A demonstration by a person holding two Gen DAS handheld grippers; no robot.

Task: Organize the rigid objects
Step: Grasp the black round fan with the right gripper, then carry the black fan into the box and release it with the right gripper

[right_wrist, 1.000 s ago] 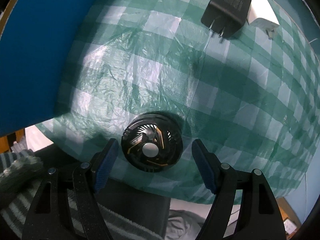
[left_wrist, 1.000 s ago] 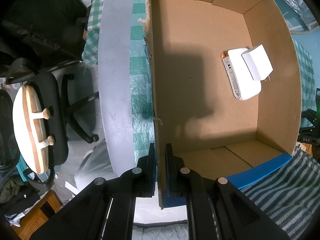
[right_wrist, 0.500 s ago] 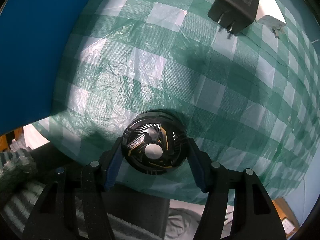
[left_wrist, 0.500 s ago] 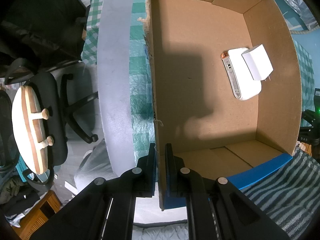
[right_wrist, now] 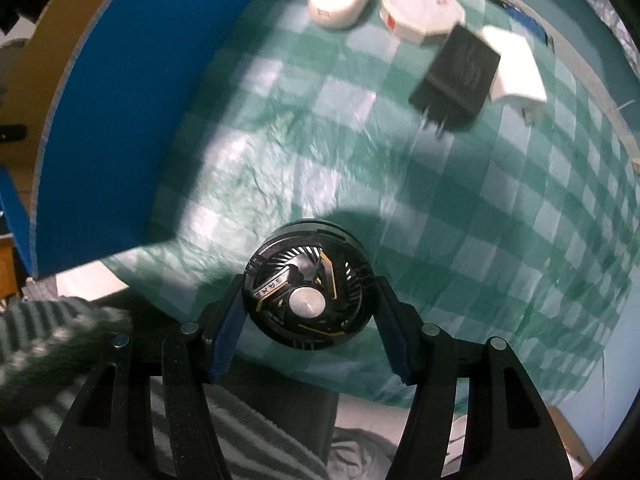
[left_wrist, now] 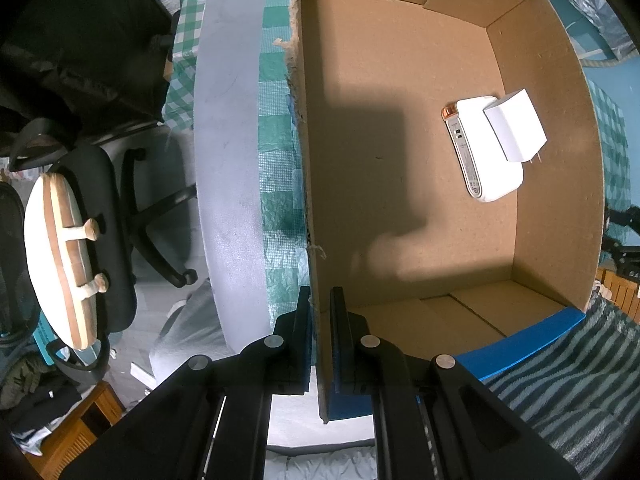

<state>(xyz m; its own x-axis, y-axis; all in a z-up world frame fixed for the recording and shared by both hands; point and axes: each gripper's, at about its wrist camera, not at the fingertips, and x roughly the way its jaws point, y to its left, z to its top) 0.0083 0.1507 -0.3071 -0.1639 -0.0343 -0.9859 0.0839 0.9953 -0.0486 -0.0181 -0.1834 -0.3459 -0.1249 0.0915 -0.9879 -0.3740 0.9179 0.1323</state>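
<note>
The right claw pinched the round black cooling fan just above the checked table. The left claw clamped the cardboard box wall. Best carried level over the rim, lowered beside the white chargers.

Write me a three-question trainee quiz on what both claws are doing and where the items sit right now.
1. True or false: the left claw is clamped on a wall of the cardboard box.
2. The right claw grips which thing? A) black charger B) round black fan C) white charger
3. Fill in: the box holds ___ white items.

Key
1. True.
2. B: the fan, lifted above the checked tablecloth.
3. Two: a power bank and a charger lying on it.
</note>
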